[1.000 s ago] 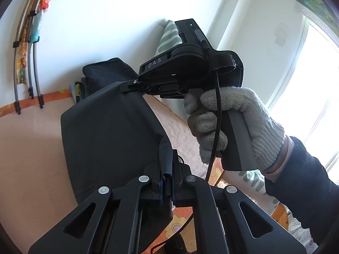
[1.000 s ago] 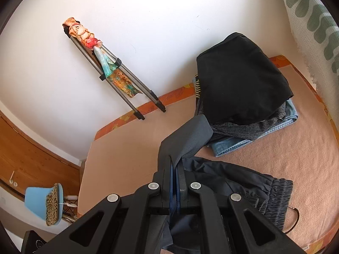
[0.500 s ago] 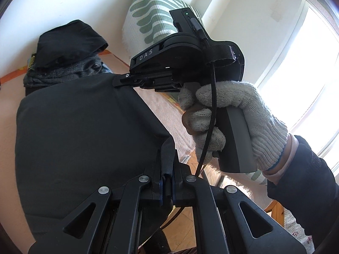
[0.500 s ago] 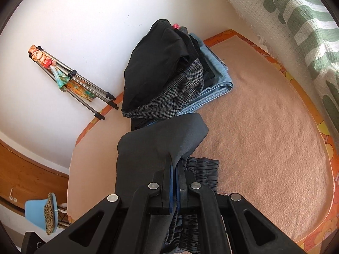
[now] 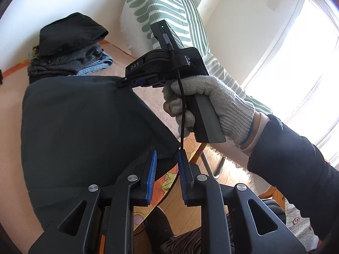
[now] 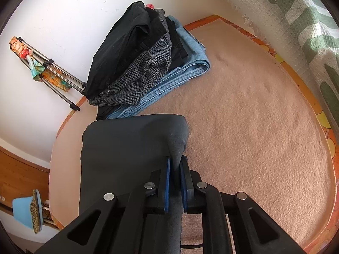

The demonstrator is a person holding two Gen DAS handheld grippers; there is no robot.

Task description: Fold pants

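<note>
Both sets of jaws are opening. The left gripper shows a clear gap, a corner of the dark pants lying loose between its pads; the right gripper has parted with cloth between its blue pads — whether they press, I cannot tell. The pants lie folded over on the pink blanket, just beside the clothes pile. Judgement: this fold is being released. A second ago both were clamped, the cloth held higher.

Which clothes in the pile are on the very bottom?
The blue jeans. They lie flat on the pink blanket, under the checked grey garment and the black one on top.
</note>
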